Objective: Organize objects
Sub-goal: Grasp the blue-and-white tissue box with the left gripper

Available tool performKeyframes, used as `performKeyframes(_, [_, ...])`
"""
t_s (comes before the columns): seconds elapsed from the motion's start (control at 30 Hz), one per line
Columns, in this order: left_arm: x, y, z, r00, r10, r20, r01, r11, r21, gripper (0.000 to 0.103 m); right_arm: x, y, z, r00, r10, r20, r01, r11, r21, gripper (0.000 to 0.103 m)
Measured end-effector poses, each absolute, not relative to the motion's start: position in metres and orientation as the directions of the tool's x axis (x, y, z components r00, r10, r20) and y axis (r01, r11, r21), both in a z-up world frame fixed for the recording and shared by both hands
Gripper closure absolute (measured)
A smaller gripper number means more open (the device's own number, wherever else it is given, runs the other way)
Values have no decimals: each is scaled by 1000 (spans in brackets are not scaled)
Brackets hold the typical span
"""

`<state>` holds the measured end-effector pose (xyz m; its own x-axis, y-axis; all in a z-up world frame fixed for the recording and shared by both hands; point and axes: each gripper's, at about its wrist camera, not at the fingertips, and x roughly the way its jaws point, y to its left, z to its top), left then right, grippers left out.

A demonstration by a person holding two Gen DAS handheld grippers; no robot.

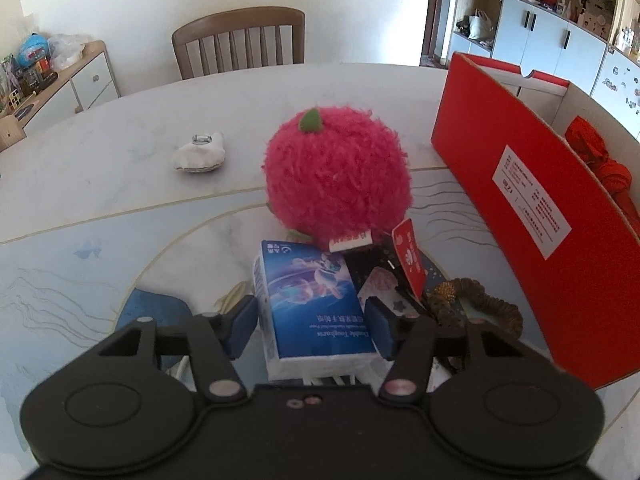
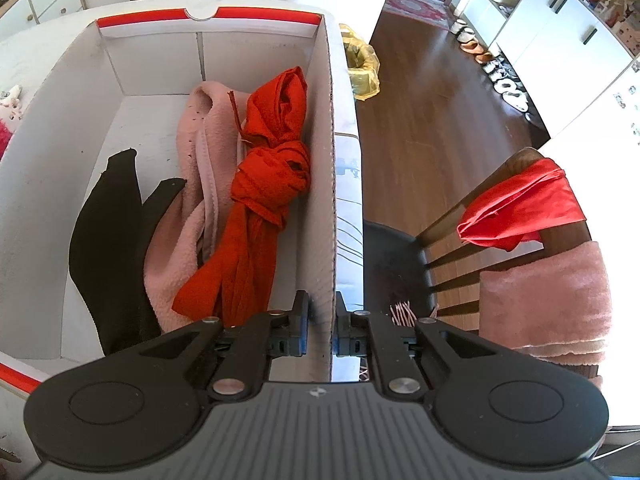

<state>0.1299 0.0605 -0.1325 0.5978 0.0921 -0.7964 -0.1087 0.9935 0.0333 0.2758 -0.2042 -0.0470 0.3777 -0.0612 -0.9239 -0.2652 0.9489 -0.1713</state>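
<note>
My left gripper straddles a blue tissue pack lying on the table, its blue pads meeting the pack's two long sides. Behind the pack sits a fluffy pink plush fruit. Right of the pack lie a dark card with a red tag and a brown scrunchie. The red cardboard box stands at the right. My right gripper is shut on that box's right wall. Inside the box lie a red scarf, a pink fleece and a black cloth.
A white pouch with a small glass on it lies far left on the table, and a blue cloth near my left finger. A wooden chair stands behind the table. Right of the box, another chair carries a red cloth and a pink towel.
</note>
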Motion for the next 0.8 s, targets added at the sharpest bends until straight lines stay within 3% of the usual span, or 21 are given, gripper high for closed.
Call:
performKeyframes(0.27, [122, 71, -116, 603, 51, -796, -127, 991, -33, 49, 276, -203, -47, 381, -68, -922, -259, 949, -177, 92])
performKeyframes(0.8, [76, 63, -69, 626, 99, -774, -297, 947, -120, 51, 273, -214, -45, 393, 30, -919, -300, 949, -97, 93])
